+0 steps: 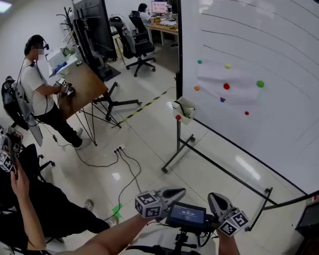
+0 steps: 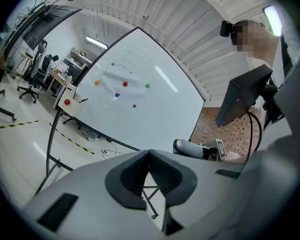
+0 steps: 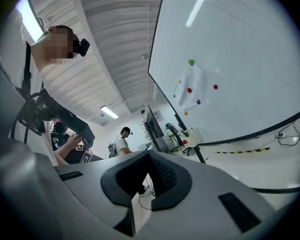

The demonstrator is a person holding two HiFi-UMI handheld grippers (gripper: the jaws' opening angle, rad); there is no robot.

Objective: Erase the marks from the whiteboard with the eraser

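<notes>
Left hand-held gripper [image 1: 176, 194] and right hand-held gripper [image 1: 217, 200], both closed, face the whiteboard [image 1: 266, 47].

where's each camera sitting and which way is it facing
Head view: head-mounted, looking down past the left gripper, right gripper and a forearm to the whiteboard.
Left gripper view: on the left gripper, along its closed jaws toward the whiteboard; the person shows at right.
Right gripper view: on the right gripper, along its closed jaws, whiteboard upper right; the person at left.
Shared: all three show the whiteboard's large green dot.
</notes>
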